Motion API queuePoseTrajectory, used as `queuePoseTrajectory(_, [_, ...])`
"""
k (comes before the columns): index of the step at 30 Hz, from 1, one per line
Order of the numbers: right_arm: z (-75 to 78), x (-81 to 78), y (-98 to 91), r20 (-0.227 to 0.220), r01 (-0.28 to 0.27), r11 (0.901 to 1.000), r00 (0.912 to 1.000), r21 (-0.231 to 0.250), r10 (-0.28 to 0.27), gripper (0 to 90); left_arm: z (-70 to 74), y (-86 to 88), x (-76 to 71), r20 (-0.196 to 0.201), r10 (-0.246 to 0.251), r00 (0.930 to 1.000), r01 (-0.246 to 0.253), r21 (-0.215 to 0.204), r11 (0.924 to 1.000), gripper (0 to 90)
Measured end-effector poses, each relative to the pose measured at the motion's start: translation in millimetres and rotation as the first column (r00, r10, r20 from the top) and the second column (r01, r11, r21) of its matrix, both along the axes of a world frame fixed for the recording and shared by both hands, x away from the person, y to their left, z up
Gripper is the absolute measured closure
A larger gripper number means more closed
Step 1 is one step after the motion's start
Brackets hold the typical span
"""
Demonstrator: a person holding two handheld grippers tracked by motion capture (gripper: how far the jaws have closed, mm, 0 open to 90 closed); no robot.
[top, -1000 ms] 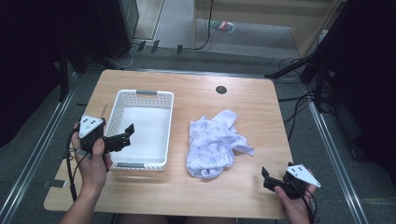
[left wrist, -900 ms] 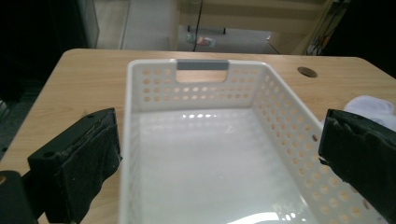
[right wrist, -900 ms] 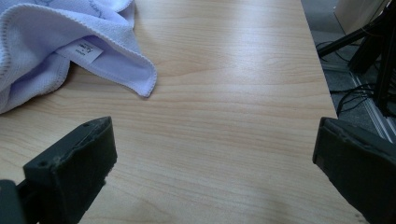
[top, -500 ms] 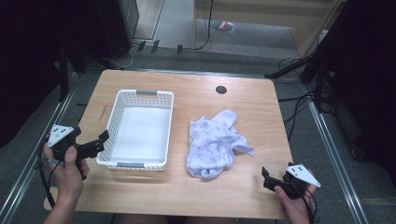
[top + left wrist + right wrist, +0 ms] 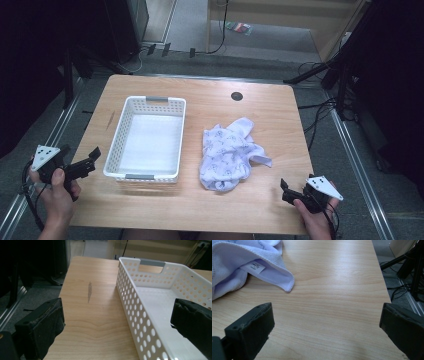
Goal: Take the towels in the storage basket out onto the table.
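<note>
A white perforated basket [image 5: 113, 147] with nothing in it stands on the left half of the wooden table [image 5: 270, 120]. A crumpled pale lilac cloth [image 5: 227, 154] lies to its right, near the table's middle. My left gripper [image 5: 90, 159] is at the table's front left edge, just left of the basket, open with nothing between its jaws. In the left gripper view the basket [image 5: 140, 297] runs ahead on the right. My right gripper [image 5: 286, 192] hovers open at the front right corner. A corner of the cloth [image 5: 262, 270] with a label lies ahead of it on the left.
A round dark cable hole [image 5: 236, 96] sits near the table's far edge. A dark scratch [image 5: 89, 291] marks the wood left of the basket. Metal rails [image 5: 357, 165] and cables [image 5: 320, 107] run on the floor around the table.
My left gripper has pulled back from the basket's near left wall, out to the left and toward the table's front edge. The right gripper has stayed put.
</note>
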State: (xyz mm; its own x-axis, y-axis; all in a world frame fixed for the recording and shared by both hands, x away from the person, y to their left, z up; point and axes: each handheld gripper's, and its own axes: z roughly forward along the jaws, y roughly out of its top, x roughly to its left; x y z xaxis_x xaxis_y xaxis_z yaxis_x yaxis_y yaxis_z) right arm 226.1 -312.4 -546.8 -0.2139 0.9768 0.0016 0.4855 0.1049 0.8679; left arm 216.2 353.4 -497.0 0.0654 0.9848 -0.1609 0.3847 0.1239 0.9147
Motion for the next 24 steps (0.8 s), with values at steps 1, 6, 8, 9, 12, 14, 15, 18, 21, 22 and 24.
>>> queuePoseTrajectory(1, [0.0, 0.1, -0.1, 0.0, 0.002, 1.0, 1.0, 0.002, -0.002, 0.0, -5.3, 2.6, -1.0, -0.007, 0.002, 1.0, -0.002, 0.002, 1.0, 0.0])
queuePoseTrajectory(6, [0.0, 0.1, -0.2, 0.0, 0.004, 1.0, 1.0, 0.003, -0.004, 0.0, -16.2, 9.2, -4.6, -0.022, 0.009, 0.9997, -0.008, 0.003, 1.0, 0.0])
queuePoseTrajectory(8, [0.0, 0.1, -0.2, 0.0, 0.003, 1.0, 1.0, 0.002, -0.003, 0.0, -21.4, 11.6, -6.2, -0.018, 0.016, 0.9997, -0.016, 0.001, 0.9999, 0.0])
queuePoseTrajectory(9, [0.0, 0.1, -0.2, 0.0, 0.003, 1.0, 1.0, 0.002, -0.003, 0.0, -23.3, 12.2, -6.4, -0.021, 0.013, 0.9997, -0.013, 0.005, 0.9999, 0.0])
queuePoseTrajectory(12, [0.0, 0.0, -0.1, 0.001, 0.002, 1.0, 1.0, 0.002, -0.002, 0.0, -33.2, 14.9, -7.1, -0.035, 0.009, 0.9994, -0.009, 0.0, 1.0, 0.0])
queuePoseTrajectory(14, [0.1, -0.6, 0.0, 0.001, 0.001, 1.0, 1.0, 0.0, -0.001, 0.0, -38.5, 14.9, -7.5, -0.043, 0.004, 0.9991, -0.003, 0.012, 0.9999, 0.0])
queuePoseTrajectory(15, [0.1, -0.6, 0.0, 0.001, 0.001, 1.0, 1.0, 0.0, -0.001, 0.0, -41.2, 15.1, -7.8, -0.05, -0.007, 0.9987, 0.008, 0.017, 0.9998, 0.0])
queuePoseTrajectory(18, [0.1, -0.4, 0.0, 0.0, 0.0, 1.0, 1.0, -0.001, 0.0, 0.0, -47.5, 13.5, -7.9, -0.06, -0.025, 0.9979, 0.027, 0.035, 0.999, 0.0])
queuePoseTrajectory(21, [0.1, -0.5, 0.1, 0.0, 0.001, 1.0, 1.0, 0.0, -0.001, 0.0, -47.8, 13.0, -7.7, -0.061, -0.035, 0.9976, 0.037, 0.038, 0.9986, 0.0])
queuePoseTrajectory(22, [0.1, -0.6, 0.2, 0.0, 0.0, 1.0, 1.0, -0.001, 0.0, 0.0, -49.9, 12.1, -6.8, -0.067, -0.036, 0.9971, 0.038, 0.031, 0.9988, 0.0])
queuePoseTrajectory(24, [0.0, -0.6, 0.3, 0.001, 0.0, 1.0, 1.0, -0.003, 0.0, 0.0, -51.1, 10.9, -6.1, -0.07, -0.052, 0.9962, 0.054, 0.039, 0.9978, 0.0])
